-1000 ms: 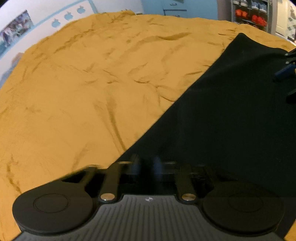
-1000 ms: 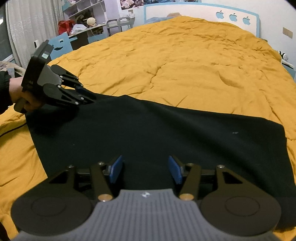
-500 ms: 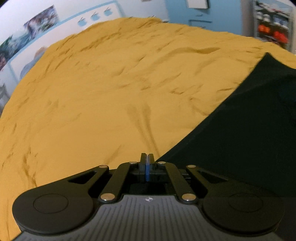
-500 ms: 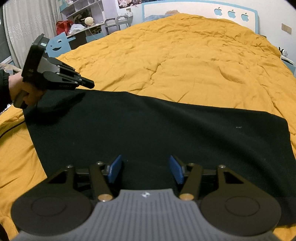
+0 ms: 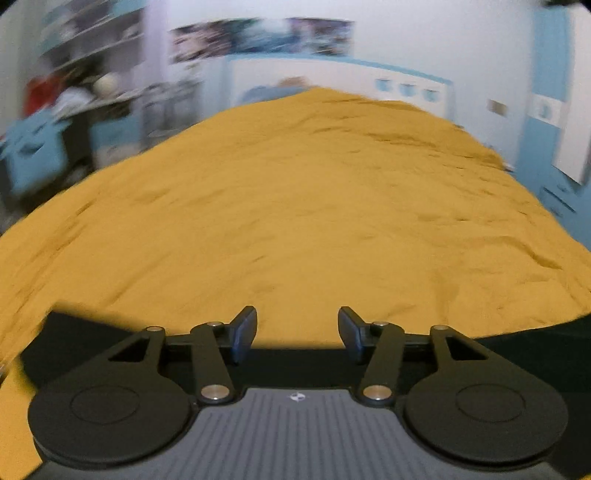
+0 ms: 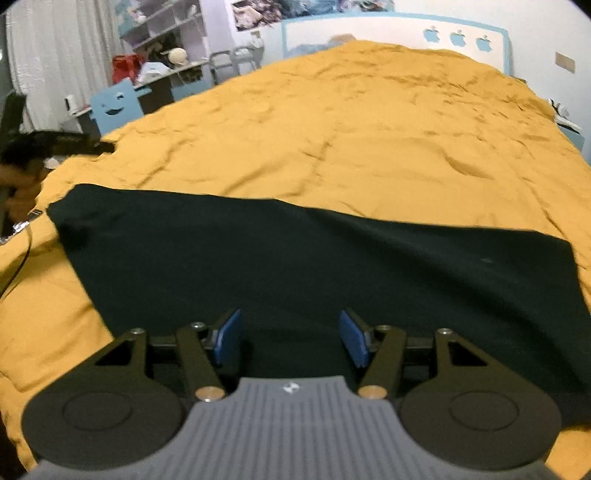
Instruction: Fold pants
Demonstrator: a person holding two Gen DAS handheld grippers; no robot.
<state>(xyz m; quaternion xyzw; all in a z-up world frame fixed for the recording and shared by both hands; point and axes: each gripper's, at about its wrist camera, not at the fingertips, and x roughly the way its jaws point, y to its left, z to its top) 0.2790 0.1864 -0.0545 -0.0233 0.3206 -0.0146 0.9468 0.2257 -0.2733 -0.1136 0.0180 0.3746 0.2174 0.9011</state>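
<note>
The black pants point(image 6: 314, 258) lie flat as a wide folded strip on the orange bedspread point(image 6: 369, 129). My right gripper point(image 6: 291, 341) is open and empty, just above the pants' near edge. My left gripper point(image 5: 297, 334) is open and empty, over the pants' far edge; a thin black band of the pants point(image 5: 74, 332) shows below its fingers. In the right wrist view the left gripper point(image 6: 85, 144) shows blurred at the far left, off the pants' left corner.
The orange bedspread point(image 5: 295, 203) fills both views. A white and blue headboard point(image 6: 406, 33) stands at the back. A blue chair point(image 6: 114, 105) and a cluttered desk point(image 6: 166, 77) stand left of the bed. A black cord point(image 6: 18, 258) lies at the left edge.
My left gripper went from open to shut at the pants' corner, then opened, let go and swung round to face the headboard. The pants' left corner has settled flat. My right gripper stayed open.
</note>
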